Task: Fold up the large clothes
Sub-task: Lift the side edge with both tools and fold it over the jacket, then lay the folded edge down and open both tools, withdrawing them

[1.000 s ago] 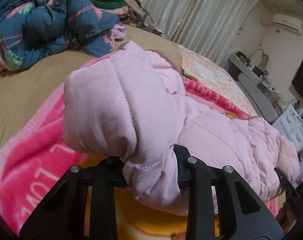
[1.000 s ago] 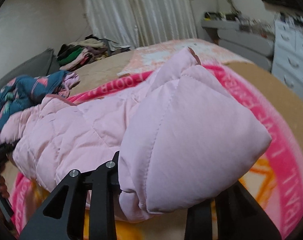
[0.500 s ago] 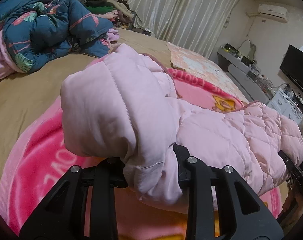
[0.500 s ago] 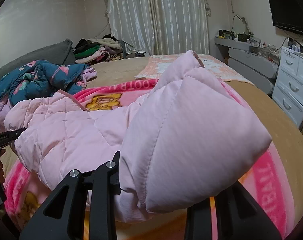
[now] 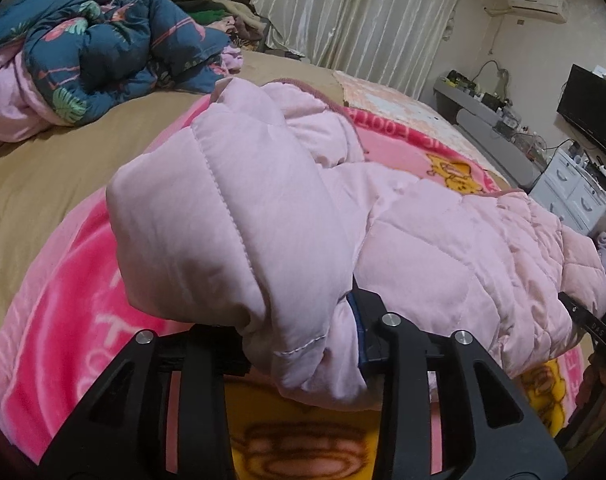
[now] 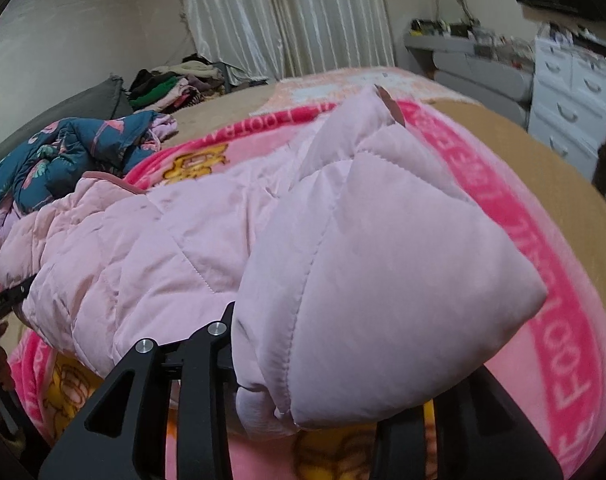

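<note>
Loosening a little, the left claw (image 5: 303, 344) and right claw (image 6: 303, 364) have just been opening, pink quilted jacket (image 5: 443, 240) bunched between both, probably releasing over the bed (image 5: 43, 184).

Pale pink quilted puffer jacket (image 5: 443, 248) bunched across the middle of both frames, padded corners puffing up lower centre, its body sagging onto the bright pink cartoon blanket (image 5: 75, 300) beneath.
</note>
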